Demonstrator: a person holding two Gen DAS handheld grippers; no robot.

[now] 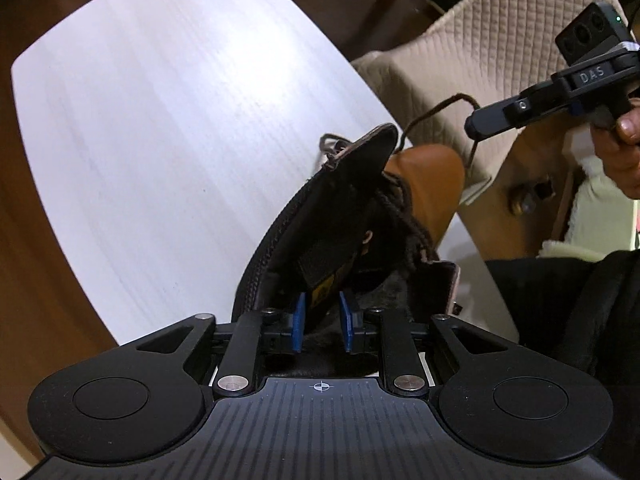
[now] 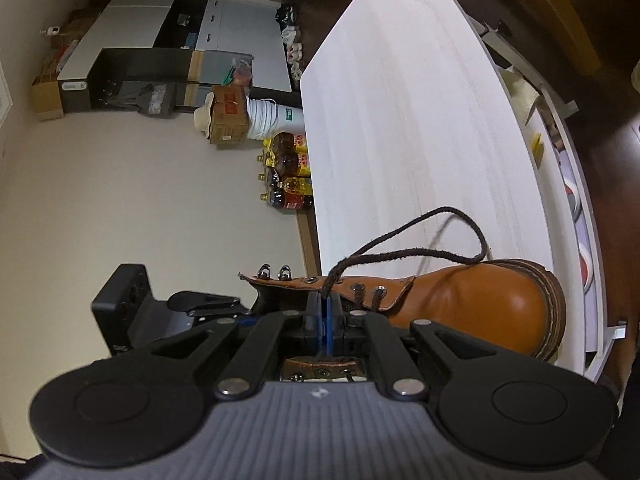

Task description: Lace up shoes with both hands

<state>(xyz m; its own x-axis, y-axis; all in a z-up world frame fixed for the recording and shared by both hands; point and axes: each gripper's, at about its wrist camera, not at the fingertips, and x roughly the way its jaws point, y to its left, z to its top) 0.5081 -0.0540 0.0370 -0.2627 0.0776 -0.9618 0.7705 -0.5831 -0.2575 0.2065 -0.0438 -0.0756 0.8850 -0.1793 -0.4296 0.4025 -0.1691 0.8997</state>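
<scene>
One tan boot (image 2: 480, 304) fills my lower right; my right claw (image 2: 325, 312) pinches its lace (image 2: 400, 254), left claw (image 1: 323, 322) spread over the tongue (image 1: 344, 200).

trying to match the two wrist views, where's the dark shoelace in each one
Left wrist view: the shoelace rises at upper right from the boot to the right gripper.
Right wrist view: it loops at centre from the right gripper, whose fingers are shut on it, toward the toe.
Shared landmark: the white table.
</scene>
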